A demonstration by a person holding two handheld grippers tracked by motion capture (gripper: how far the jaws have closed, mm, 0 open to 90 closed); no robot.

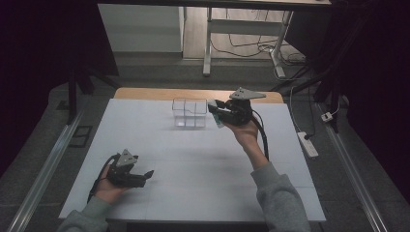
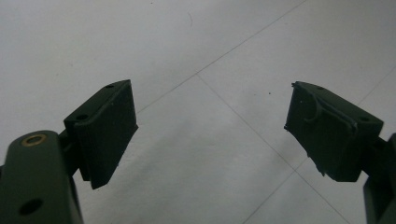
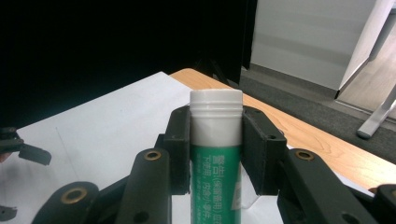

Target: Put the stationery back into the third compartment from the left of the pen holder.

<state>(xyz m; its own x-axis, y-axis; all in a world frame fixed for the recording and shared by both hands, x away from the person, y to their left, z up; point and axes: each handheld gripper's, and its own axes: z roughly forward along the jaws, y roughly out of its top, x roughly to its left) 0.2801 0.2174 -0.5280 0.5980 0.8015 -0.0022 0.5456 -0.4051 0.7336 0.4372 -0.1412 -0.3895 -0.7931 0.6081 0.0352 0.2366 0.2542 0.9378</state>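
Observation:
A tube with a white cap and a green printed label (image 3: 215, 140) stands upright between the black jaws of my right gripper (image 3: 216, 149), which is shut on it just under the cap. From above, that right gripper (image 1: 216, 112) is held above the far middle of the table, just right of a clear plastic box (image 1: 190, 113) with compartments, and the tube's end (image 1: 219, 122) peeks out below the jaws. Low at the table's near left, my left gripper (image 1: 146, 175) points right. Its jaws (image 2: 210, 130) are open over the bare white surface with nothing between them.
A white mat (image 1: 193, 164) covers the table, with a wooden edge (image 1: 145, 93) showing at the back. Off the right side, a power strip (image 1: 308, 144) and cables lie on the floor. Desk legs (image 1: 208, 43) stand beyond the table.

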